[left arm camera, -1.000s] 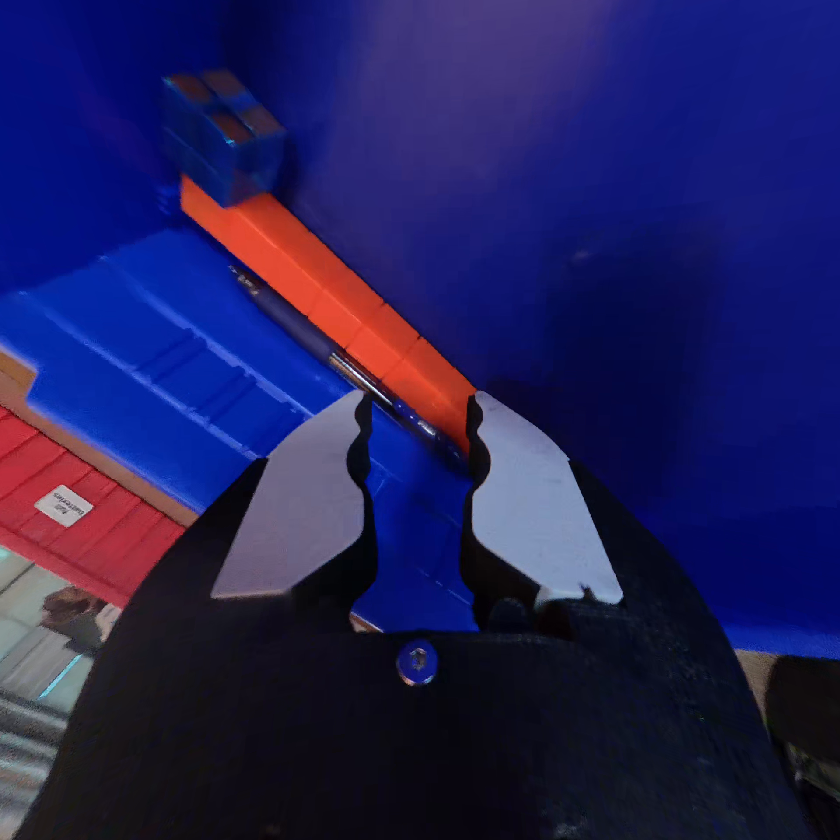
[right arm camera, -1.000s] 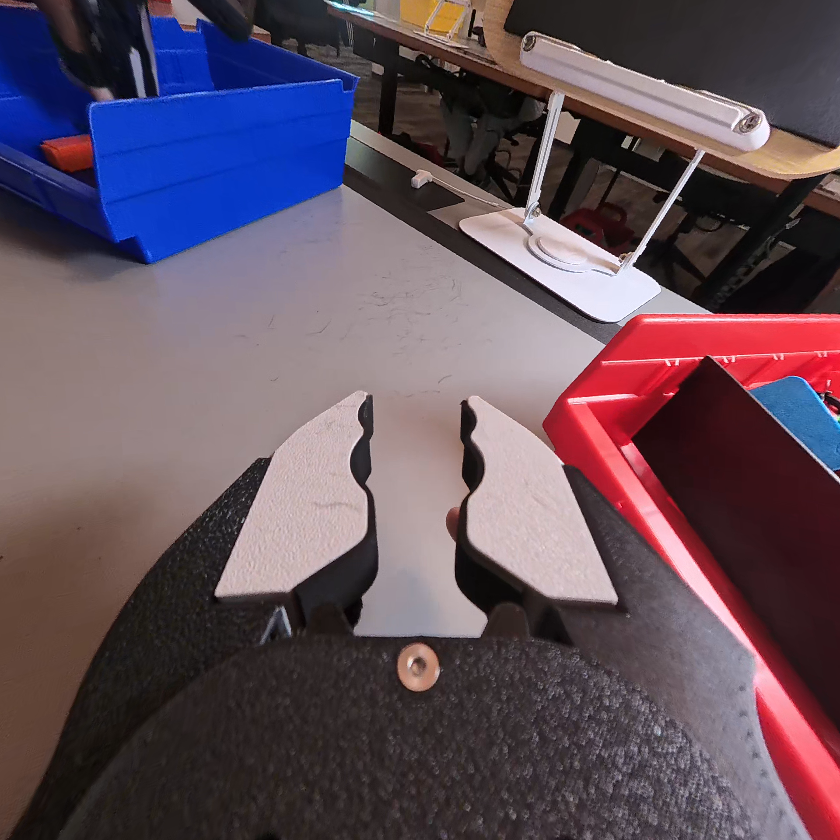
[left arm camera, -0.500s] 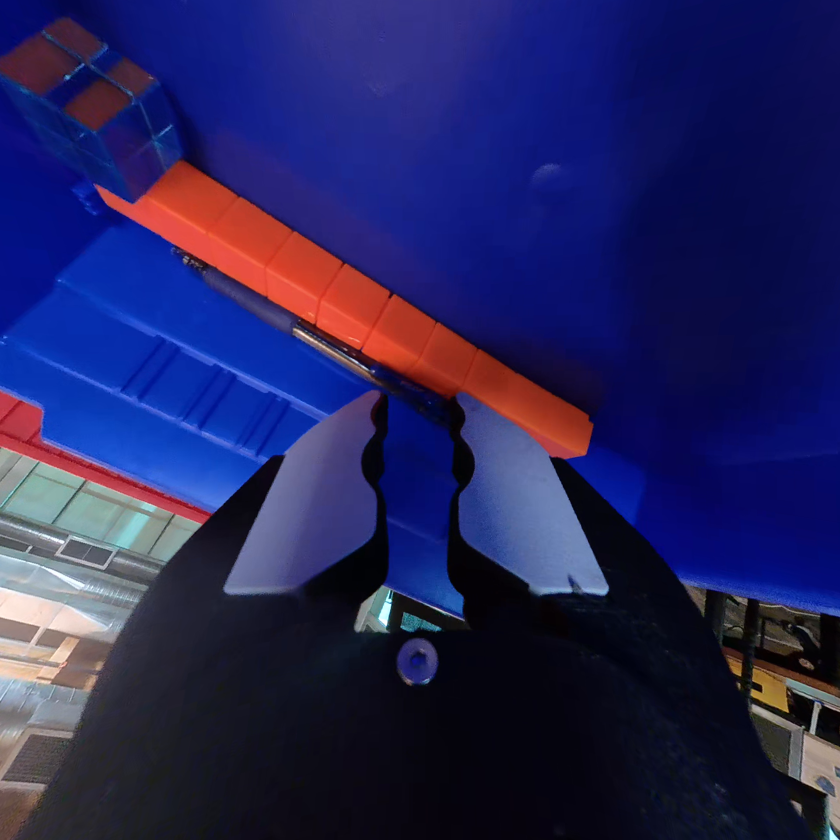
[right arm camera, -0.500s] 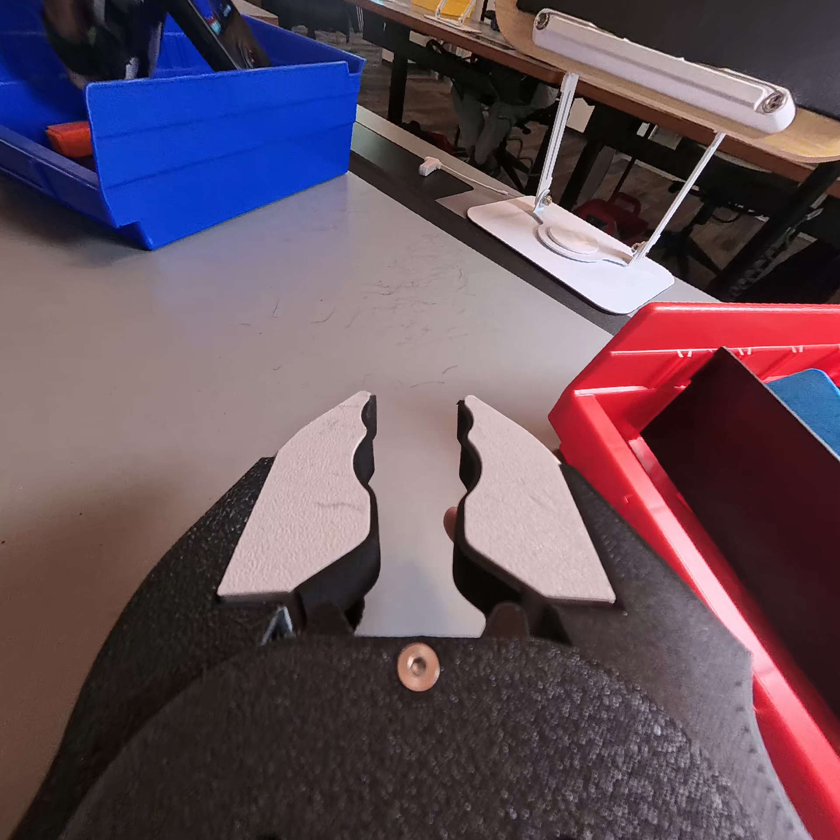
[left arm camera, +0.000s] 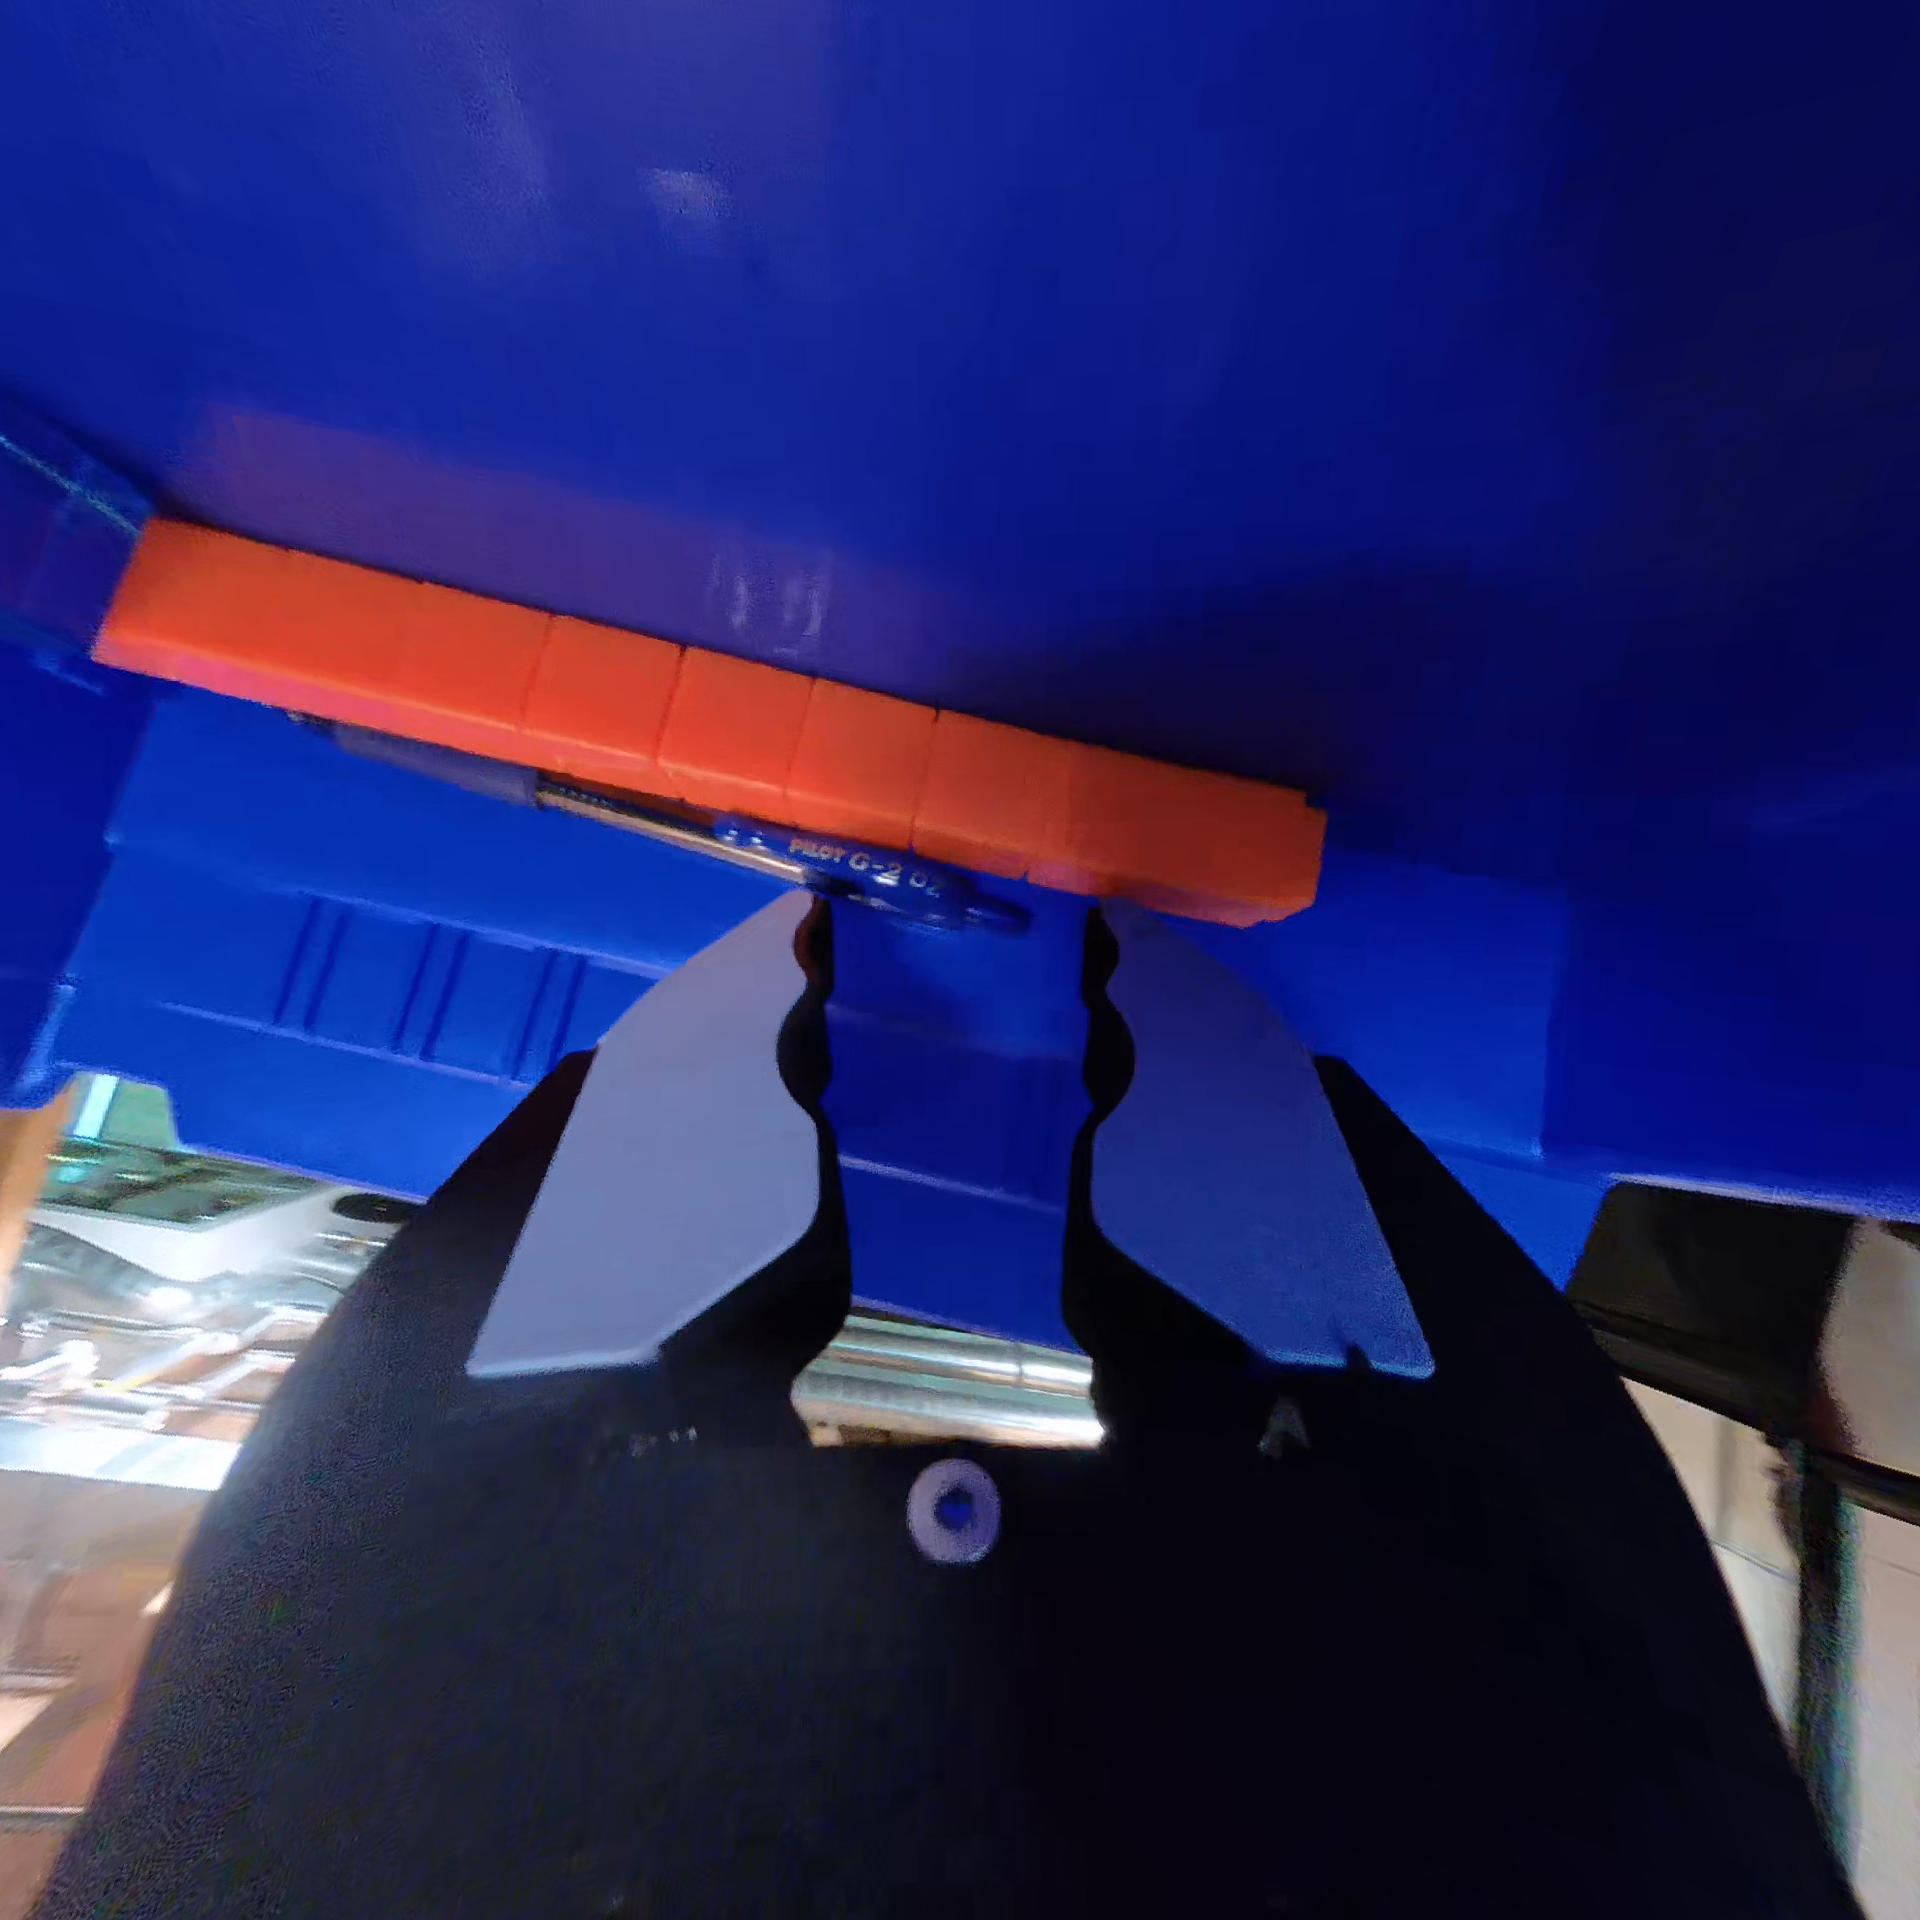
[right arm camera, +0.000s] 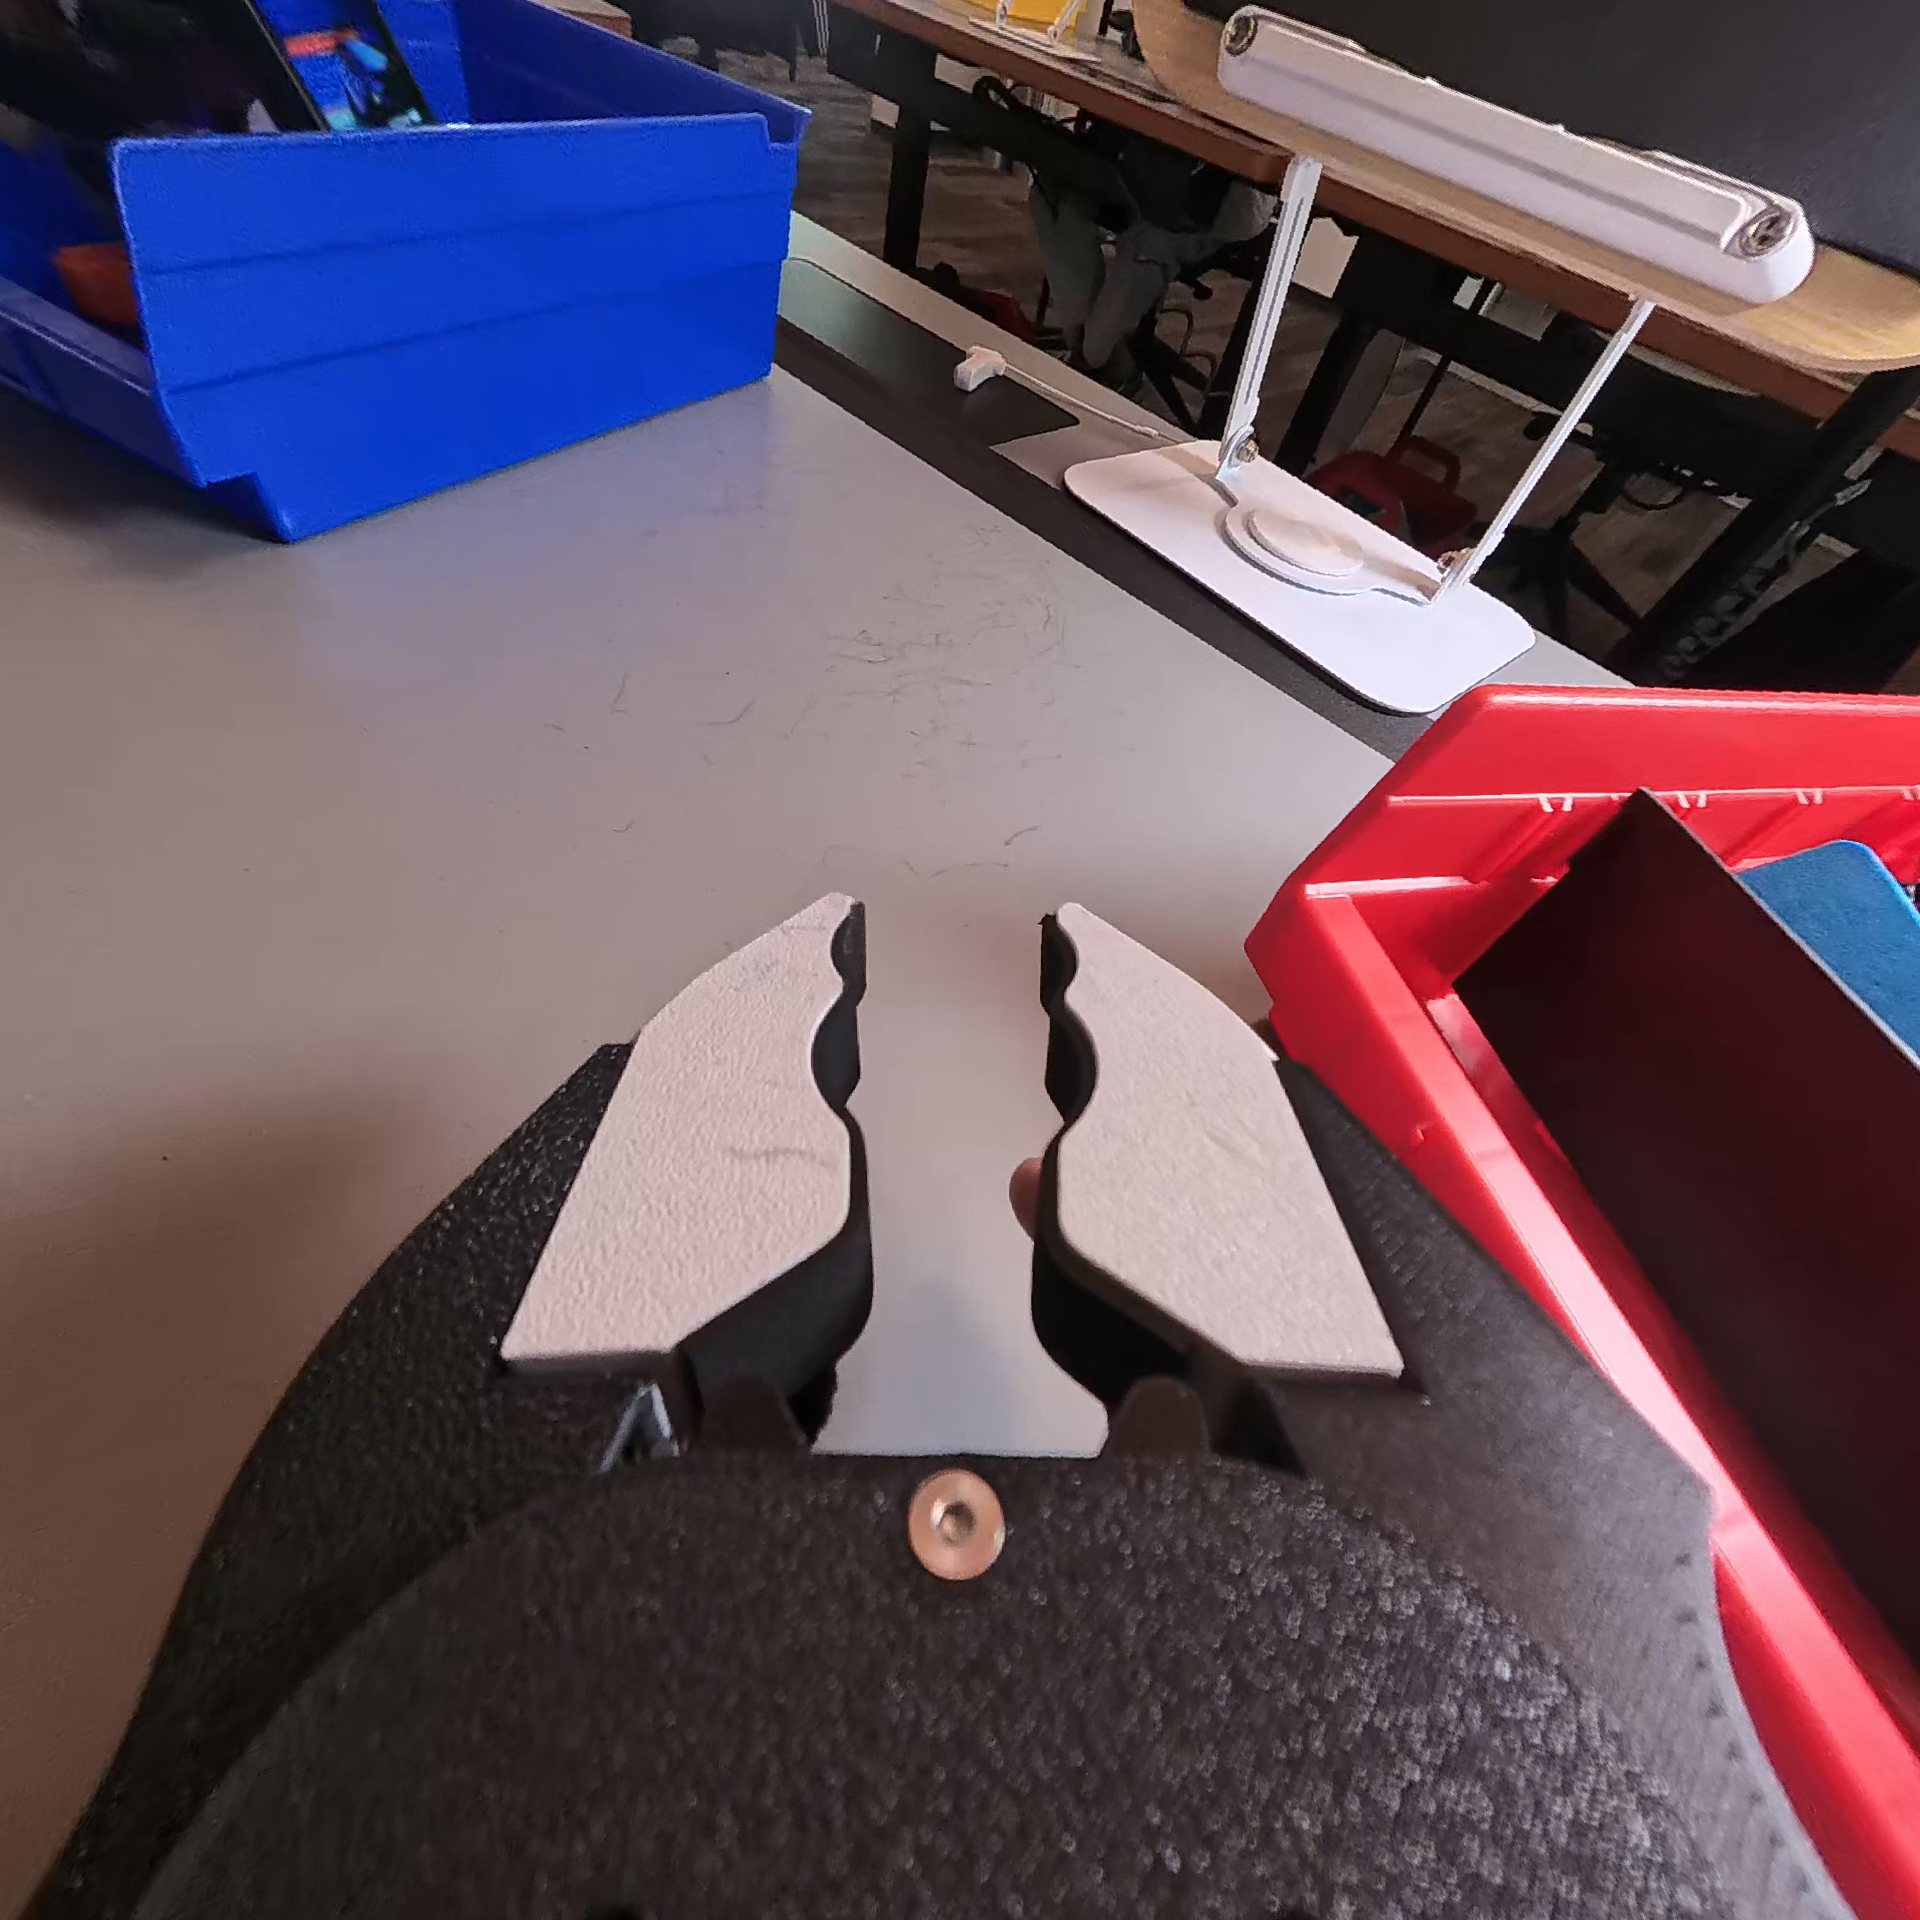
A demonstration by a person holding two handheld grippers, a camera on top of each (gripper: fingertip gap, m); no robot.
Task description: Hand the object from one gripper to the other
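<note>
Down inside the blue bin [left arm camera: 935, 312], a blue pen [left arm camera: 748, 842] is lying flat along the floor, pressed against the near side of a long orange segmented bar [left arm camera: 727, 727]. Bar is sitting against the bin wall, one end meeting a translucent blue block [left arm camera: 62, 561] at the left edge. Left gripper [left arm camera: 951, 914] is hovering with its jaws parted, tips sitting just at the pen's clip end; fingers [left arm camera: 675, 1143] are not closing on anything, contact with the pen cannot be told.

Right gripper [right arm camera: 951, 925] is hanging released over the grey table [right arm camera: 520, 779], nothing between its jaws. Red bin [right arm camera: 1455, 935] is sitting just to its right, holding a dark panel [right arm camera: 1714, 1039] and a blue pad [right arm camera: 1839, 935]. White desk lamp [right arm camera: 1351, 520] is standing beyond, at the table edge. Blue bin [right arm camera: 468, 312] is lying well apart, far left.
</note>
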